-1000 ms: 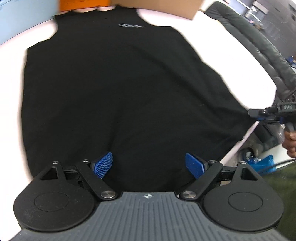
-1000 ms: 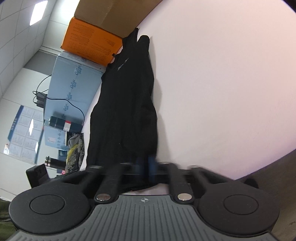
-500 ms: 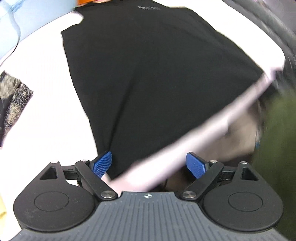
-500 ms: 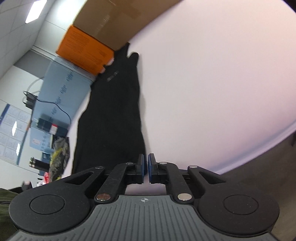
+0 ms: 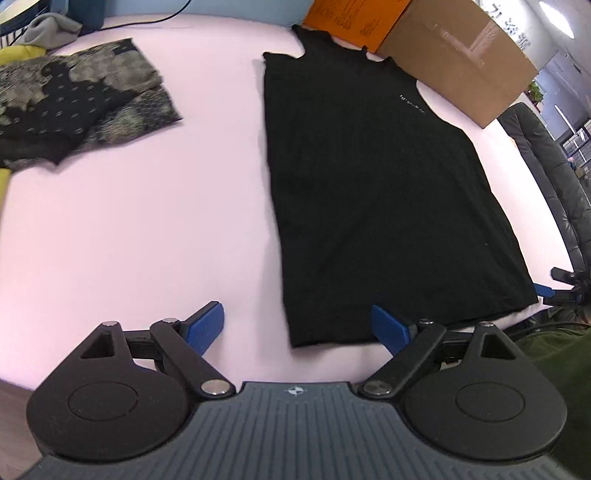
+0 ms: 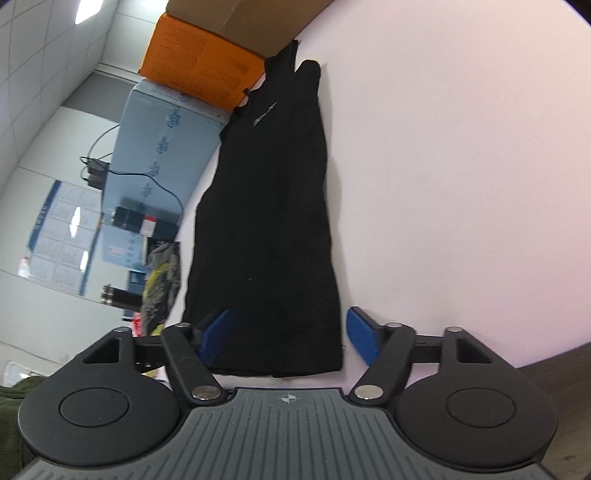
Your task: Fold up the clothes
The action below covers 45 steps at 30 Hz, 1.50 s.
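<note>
Right gripper [image 6: 288, 334] has let go of the black sleeveless top [image 5: 373, 192]; a second ago its jaws were shut at the hem corner, now they are spreading.

The top lies flat on the pale table [image 5: 140, 221], neck end against the orange box [image 5: 351, 18] and the brown cardboard box [image 5: 461, 55], hem toward the near table edge. The hem sits between the right gripper's blue pads [image 6: 360, 334], which do not press on it. Left gripper [image 5: 297, 326] jaws wide and opening, nothing between them but bare table and the top's near-left hem corner; a second ago this view sat over the middle of the top, now it is off to that corner. Patterned dark garment [image 5: 74, 107] lies well left of the top.
</note>
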Tool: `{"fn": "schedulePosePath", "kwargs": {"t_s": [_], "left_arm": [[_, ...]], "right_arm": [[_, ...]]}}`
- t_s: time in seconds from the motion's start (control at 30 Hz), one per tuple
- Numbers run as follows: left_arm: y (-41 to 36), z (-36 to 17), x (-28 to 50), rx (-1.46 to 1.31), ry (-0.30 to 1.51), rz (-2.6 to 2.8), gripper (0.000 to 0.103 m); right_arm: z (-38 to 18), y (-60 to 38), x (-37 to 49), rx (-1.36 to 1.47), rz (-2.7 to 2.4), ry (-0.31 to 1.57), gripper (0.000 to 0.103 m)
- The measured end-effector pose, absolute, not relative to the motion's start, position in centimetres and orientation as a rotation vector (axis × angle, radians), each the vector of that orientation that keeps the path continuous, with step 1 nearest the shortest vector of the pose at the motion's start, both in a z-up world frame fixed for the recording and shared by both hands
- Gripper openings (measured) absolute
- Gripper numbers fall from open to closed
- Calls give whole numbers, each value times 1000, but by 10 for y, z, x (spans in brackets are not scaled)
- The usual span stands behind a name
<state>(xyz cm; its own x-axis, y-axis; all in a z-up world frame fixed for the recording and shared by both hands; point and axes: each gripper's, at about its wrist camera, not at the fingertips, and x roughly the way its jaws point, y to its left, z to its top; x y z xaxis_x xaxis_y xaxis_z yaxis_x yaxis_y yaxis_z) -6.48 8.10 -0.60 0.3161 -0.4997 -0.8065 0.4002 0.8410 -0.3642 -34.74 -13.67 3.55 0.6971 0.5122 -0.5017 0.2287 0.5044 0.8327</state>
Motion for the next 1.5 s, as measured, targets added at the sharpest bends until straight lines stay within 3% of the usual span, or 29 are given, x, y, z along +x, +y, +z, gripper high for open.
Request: {"fn": "schedulePosePath", "kwargs": {"t_s": [0.1,0.23,0.27,0.3,0.37,0.4,0.43,0.6,0.83,1.13,1.37,1.43,1.5], "left_arm": [[75,-4,-71,-121,1073,-614,89],[56,-13,-83,-69,1062,-643,75],[51,-15,-86,-46,1053,-638,68],[47,-17,-88,-24,1044,-633,50],[50,-18,-87,-28,1044,-594,28],[55,-18,-85,-46,1049,-576,13],[60,-18,-83,-74,1057,-567,9],[67,-15,-76,-144,1068,-576,5],[75,0,-54,-331,1001,-552,4],[60,37,43,-442,806,-567,4],[4,49,177,-338,766,-564,5],[-11,40,209,-317,809,-506,13],[-19,34,230,-301,841,-453,20]], "right_arm": [[33,-137,-345,1057,239,828,77],[35,-134,-343,1022,262,863,72],[35,-133,-342,1003,256,880,61],[36,-133,-341,977,244,901,51],[32,-139,-344,986,213,936,15],[28,-143,-347,1003,207,949,10],[23,-145,-350,1028,213,955,7],[2,-152,-358,1250,295,856,7],[-9,-158,-331,1533,428,555,7],[10,-198,-226,1575,518,274,7],[12,-253,-122,1493,359,282,7],[3,-265,-104,1493,257,313,9],[1,-274,-92,1475,176,352,20]]}}
